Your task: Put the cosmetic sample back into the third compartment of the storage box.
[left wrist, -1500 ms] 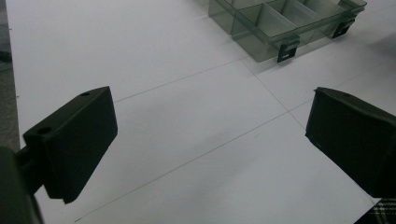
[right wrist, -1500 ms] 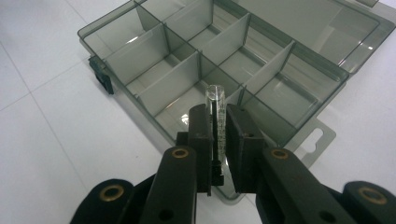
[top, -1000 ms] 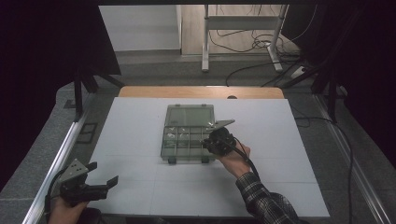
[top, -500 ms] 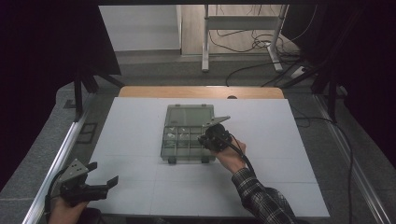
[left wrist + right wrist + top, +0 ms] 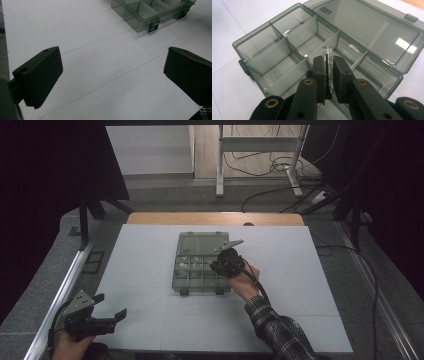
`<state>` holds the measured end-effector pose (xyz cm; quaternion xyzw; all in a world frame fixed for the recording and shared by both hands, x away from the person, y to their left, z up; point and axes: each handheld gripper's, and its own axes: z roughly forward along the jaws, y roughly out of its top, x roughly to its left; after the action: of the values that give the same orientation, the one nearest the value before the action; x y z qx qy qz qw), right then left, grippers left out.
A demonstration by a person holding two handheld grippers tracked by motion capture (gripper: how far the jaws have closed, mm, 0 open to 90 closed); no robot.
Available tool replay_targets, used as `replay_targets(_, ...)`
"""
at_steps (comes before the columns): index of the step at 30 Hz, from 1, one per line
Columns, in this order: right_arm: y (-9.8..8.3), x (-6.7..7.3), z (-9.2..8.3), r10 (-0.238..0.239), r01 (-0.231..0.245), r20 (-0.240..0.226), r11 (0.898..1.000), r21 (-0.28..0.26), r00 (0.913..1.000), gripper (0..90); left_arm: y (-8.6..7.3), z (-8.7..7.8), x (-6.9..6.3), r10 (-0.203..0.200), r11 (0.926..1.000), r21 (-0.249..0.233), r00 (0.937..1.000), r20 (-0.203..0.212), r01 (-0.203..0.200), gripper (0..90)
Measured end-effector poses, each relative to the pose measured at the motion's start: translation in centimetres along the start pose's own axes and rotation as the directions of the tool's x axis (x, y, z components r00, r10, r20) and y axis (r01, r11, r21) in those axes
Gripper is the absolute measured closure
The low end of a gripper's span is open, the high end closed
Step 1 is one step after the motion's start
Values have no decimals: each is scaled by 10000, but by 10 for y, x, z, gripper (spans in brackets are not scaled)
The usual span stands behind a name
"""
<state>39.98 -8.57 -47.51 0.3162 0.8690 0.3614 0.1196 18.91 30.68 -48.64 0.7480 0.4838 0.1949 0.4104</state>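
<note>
Left gripper (image 5: 109, 312) at near-left table corner, over bare white table (image 5: 150, 265), jaws wide apart, nothing between them; left gripper view shows both black jaws spread with the organizer box corner far off at top. Smoky clear compartment box (image 5: 192, 270) mid-table, lid (image 5: 202, 244) flipped open flat on the far side, small pale bits in some cells. Right gripper (image 5: 220, 265) above box's right side, held by hand (image 5: 242, 279) in plaid sleeve. Right gripper view: jaws clamped on small clear tube (image 5: 327, 58), standing up between the pads, over the divided compartments.
</note>
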Motion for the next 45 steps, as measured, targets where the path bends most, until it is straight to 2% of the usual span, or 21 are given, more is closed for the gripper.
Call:
replay_targets(16, 5, -7, 13, 206, -205, 81, 9997, -102, 9998, 803, 0, 0, 0, 25, 10000, 29, 10000, 9, -25, 25)
replay_targets(32, 8, -7, 28, 97, -97, 134, 10000, -18, 9999, 794, 0, 1, -1, 41, 10000, 49, 10000, 7, -41, 26)
replay_targets(39, 7, -6, 29, 128, -129, 189, 9999, 66, 9997, 749, 0, 1, -1, 45, 10000, 50, 10000, 12, -45, 26)
replay_targets(45, 6, -6, 30, 183, -181, -41, 9993, 331, 9998, 681, 0, 0, 0, 32, 10000, 37, 10000, 37, -32, 26)
